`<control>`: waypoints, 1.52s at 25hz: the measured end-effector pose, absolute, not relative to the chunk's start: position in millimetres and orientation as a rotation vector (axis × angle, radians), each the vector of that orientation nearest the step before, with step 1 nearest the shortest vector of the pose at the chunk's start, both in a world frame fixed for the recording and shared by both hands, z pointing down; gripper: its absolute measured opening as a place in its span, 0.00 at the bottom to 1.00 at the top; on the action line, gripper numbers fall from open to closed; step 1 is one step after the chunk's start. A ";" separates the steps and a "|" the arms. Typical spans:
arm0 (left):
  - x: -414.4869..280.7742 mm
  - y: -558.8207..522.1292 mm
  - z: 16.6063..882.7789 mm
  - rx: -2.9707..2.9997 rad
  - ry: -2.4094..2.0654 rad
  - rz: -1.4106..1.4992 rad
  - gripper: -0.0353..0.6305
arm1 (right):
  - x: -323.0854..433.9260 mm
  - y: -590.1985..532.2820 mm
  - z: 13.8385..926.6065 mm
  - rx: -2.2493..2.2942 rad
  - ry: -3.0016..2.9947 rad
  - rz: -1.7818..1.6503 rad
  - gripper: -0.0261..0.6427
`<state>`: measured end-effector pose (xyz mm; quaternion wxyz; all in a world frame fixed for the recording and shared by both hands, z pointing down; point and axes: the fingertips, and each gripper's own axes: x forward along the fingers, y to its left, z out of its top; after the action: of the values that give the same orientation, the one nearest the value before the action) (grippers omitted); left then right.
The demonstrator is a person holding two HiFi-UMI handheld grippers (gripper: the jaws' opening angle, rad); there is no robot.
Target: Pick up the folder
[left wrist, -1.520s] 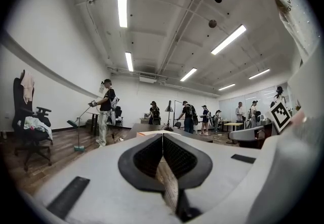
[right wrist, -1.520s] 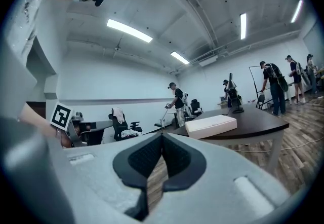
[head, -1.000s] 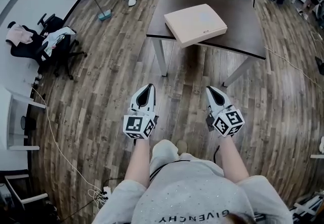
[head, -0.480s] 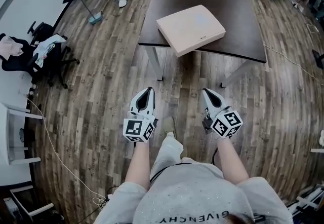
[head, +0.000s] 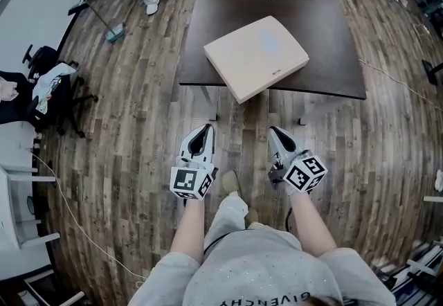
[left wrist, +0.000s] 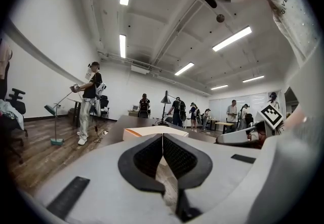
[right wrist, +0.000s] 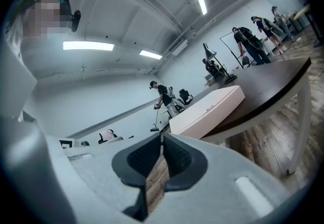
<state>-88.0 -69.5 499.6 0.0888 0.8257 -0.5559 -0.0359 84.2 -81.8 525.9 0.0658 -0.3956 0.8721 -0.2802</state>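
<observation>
The folder (head: 256,57) is a thick pale beige case lying on a dark table (head: 325,28), one corner jutting over the near edge. It also shows ahead in the left gripper view as the folder (left wrist: 152,131) and in the right gripper view as the folder (right wrist: 207,109). My left gripper (head: 203,129) and right gripper (head: 275,131) hover side by side over the wooden floor, short of the table, both shut with nothing between the jaws. Each points level toward the table.
The table's metal legs (head: 211,100) stand just ahead of the grippers. An office chair with clothes (head: 48,90) and a cable (head: 62,194) lie at the left. A person with a mop (left wrist: 88,101) stands at the far left; several people are at the back.
Both grippers and I have moved forward toward the table; the folder now sits closer and lower in the head view. The jaws stay shut.
</observation>
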 end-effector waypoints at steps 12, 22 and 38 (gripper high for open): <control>-105.1 -165.4 537.5 2.500 -1.513 -0.086 0.05 | 48.0 -174.9 562.7 -1.174 2.352 -1.151 0.29; -102.7 -207.1 558.6 2.505 -1.460 -0.079 0.05 | 25.1 -223.6 596.0 -1.091 2.082 -1.380 0.58; -104.1 -234.4 573.0 2.466 -1.484 -0.060 0.05 | 11.5 -271.2 645.6 -0.993 1.789 -1.603 0.71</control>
<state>-104.1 -234.4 573.0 0.1310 0.8494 -0.5109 -0.0206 11.5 -271.2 645.6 0.2680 -0.3680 0.6632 -0.5941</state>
